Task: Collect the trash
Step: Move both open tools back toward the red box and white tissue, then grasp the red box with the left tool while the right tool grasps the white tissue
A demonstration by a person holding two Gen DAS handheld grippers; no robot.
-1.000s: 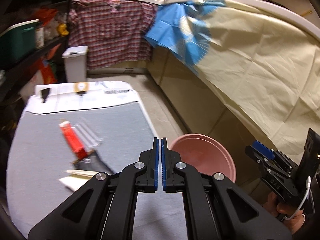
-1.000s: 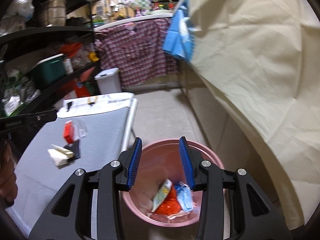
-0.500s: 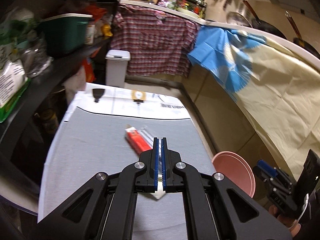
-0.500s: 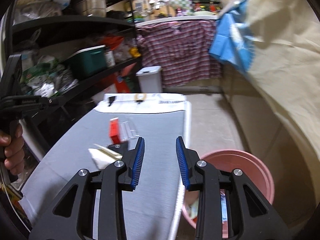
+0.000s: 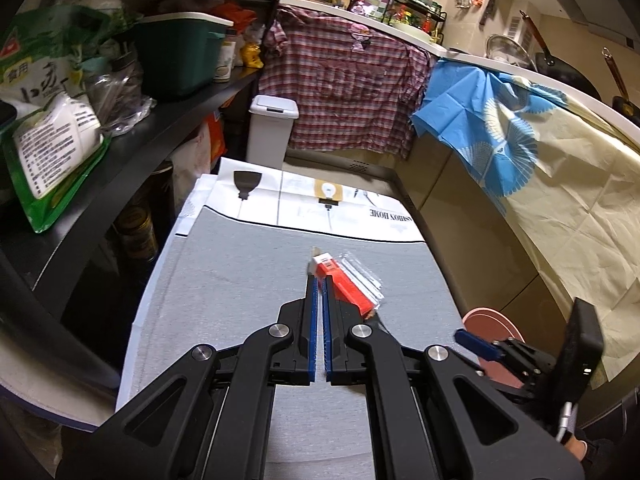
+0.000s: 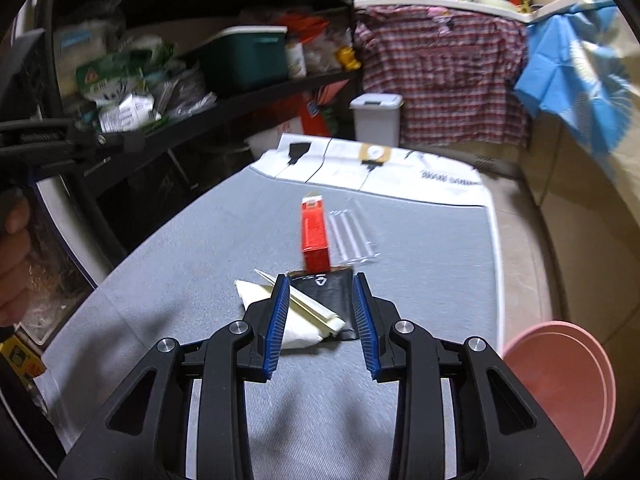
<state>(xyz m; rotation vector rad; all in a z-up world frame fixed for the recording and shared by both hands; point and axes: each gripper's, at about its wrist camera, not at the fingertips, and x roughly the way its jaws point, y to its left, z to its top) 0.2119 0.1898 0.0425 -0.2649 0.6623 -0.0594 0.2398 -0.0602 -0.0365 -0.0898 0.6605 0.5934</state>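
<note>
On the grey-covered table point(image 6: 192, 264) lies the trash: a red packet point(image 6: 315, 236), a clear sleeve of white sticks point(image 6: 352, 232) just beside it, a black wrapper point(image 6: 324, 292) at the packet's near end, and a white folded paper point(image 6: 298, 320) overlapping the wrapper. The right tongs point(image 6: 320, 312) hang above wrapper and paper, blue pads parted, gripping nothing. The left tongs point(image 5: 320, 300) are closed and empty, over the table near the packet. The pink bucket point(image 6: 560, 392) stands on the floor off the table's right edge; its contents are hidden.
</note>
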